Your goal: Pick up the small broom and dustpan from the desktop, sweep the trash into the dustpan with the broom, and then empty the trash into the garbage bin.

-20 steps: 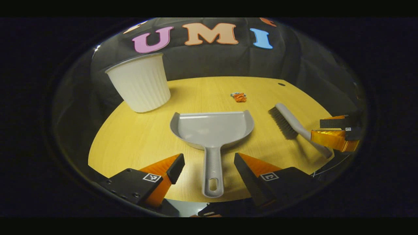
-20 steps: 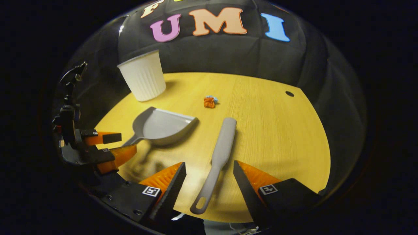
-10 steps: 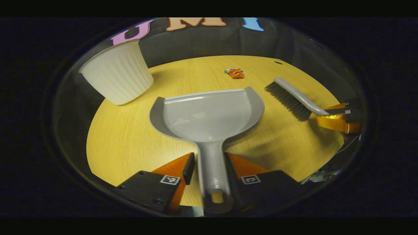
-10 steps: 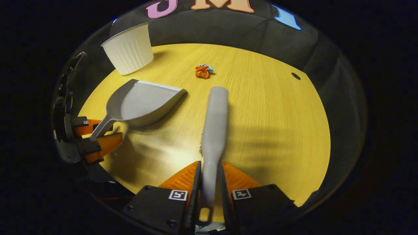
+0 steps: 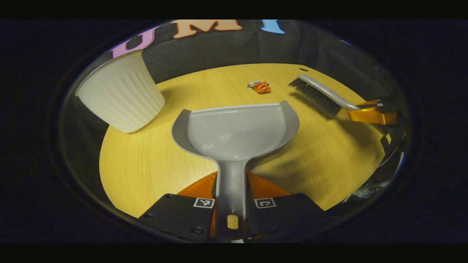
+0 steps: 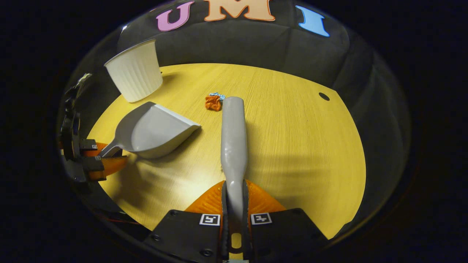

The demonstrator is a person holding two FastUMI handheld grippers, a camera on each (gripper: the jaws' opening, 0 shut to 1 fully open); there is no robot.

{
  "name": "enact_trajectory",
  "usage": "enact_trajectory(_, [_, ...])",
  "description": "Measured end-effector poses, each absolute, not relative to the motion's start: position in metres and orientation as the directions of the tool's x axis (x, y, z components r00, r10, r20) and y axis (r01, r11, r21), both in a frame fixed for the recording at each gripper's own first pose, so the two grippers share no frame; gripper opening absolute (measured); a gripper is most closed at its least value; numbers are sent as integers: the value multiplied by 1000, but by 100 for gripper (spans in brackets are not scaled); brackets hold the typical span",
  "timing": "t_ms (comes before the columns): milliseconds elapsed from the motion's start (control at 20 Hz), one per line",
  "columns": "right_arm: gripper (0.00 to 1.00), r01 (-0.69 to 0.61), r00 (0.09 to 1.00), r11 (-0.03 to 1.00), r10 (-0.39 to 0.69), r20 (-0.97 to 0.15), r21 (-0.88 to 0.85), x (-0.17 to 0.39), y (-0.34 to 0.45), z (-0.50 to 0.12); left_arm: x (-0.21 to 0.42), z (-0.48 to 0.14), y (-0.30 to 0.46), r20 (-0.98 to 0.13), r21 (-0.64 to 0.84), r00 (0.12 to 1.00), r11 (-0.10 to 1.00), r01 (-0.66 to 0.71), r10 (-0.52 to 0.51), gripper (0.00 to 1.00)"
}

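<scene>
Both tools are now gripped, where a second ago they lay free between spread fingers. In the left gripper view, the left gripper (image 5: 231, 190) is clamped on the dustpan (image 5: 236, 131) handle; the trash (image 5: 261, 87) lies just beyond its lip, the bin (image 5: 119, 96) to the left. In the right gripper view, the right gripper (image 6: 234, 199) clenches the broom (image 6: 233, 135), its head almost touching the trash (image 6: 213, 102). Sweeping can probably begin.

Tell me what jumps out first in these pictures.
The grey dustpan sits front and centre in the left gripper view, its handle clamped by the left gripper. The right gripper clamps the broom, whose head reaches beside the orange trash. A white ribbed bin stands at the table's far left.
</scene>
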State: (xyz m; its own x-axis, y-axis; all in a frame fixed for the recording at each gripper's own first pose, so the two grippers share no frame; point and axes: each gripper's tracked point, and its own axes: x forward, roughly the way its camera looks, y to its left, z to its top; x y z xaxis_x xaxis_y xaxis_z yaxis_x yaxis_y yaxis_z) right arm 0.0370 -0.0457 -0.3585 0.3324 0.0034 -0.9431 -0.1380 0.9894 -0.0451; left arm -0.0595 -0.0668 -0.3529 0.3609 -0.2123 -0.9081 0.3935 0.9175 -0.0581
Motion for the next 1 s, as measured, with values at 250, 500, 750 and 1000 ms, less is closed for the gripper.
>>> enact_trajectory(250, [16,-129,391,983,-73,-918,-133,116,-67,-359,-30,-345,-66,-896,-22,361,840,542,-256,24])
enact_trajectory(500, [16,-196,354,964,-99,-930,-177,174,-57,-371,-26,-350,-71,-906,-44,308,789,613,-290,25])
enact_trajectory(750, [16,-332,274,925,-93,-957,-185,181,-38,-388,-24,-355,-71,-908,-57,286,767,639,-305,25])
enact_trajectory(1000, [12,-537,244,832,-6,-970,-140,181,-6,-383,-23,-358,-69,-915,-59,268,758,650,-301,25])
